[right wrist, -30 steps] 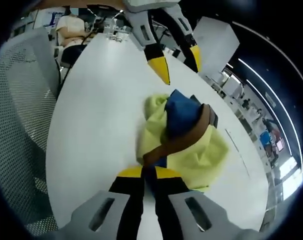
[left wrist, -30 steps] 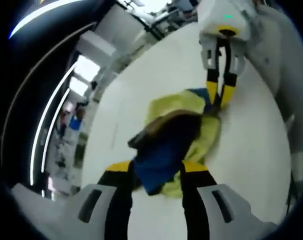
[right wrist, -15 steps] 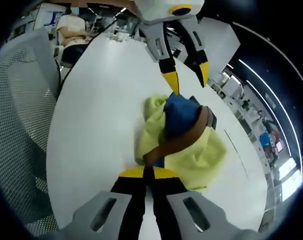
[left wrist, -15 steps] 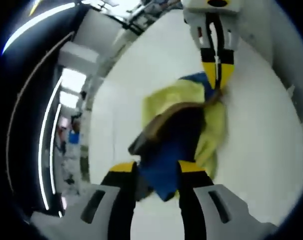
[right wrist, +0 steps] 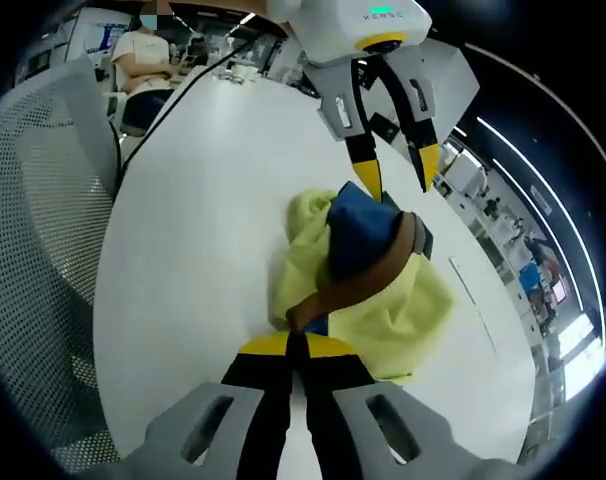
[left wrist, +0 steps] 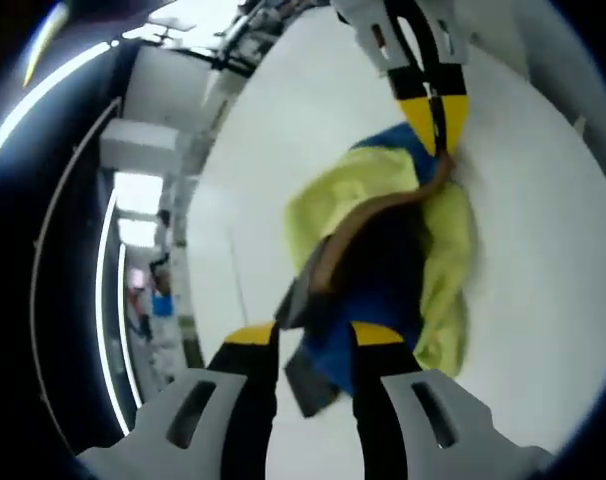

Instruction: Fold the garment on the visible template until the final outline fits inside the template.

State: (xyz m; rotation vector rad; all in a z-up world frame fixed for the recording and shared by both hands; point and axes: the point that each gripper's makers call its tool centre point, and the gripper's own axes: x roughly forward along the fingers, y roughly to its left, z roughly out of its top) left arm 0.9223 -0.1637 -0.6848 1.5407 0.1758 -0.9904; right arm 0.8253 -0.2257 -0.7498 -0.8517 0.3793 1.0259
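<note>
A crumpled yellow-green garment [right wrist: 388,310] with a blue part [right wrist: 358,235] and a brown band [right wrist: 368,280] lies on the white table [right wrist: 193,200]. My right gripper [right wrist: 291,345] is shut on the garment's near edge, where the brown band ends. In the left gripper view it comes in from the top as the right gripper [left wrist: 435,120], pinching that same band end. My left gripper [right wrist: 398,172] hangs open over the far side of the heap, one tip by the blue part. In its own view the left gripper [left wrist: 313,335] has the garment [left wrist: 383,190] lying between its spread jaws.
A grey mesh chair [right wrist: 43,200] stands close along the table's left edge. A person [right wrist: 148,55] sits at the far end, and a black cable [right wrist: 208,80] runs over the table there. A thin faint line [right wrist: 473,300] marks the tabletop right of the garment.
The left gripper has drawn back and tilted, still open, its tips now closer to the blue part. The right gripper has stayed shut on the garment, which has barely shifted.
</note>
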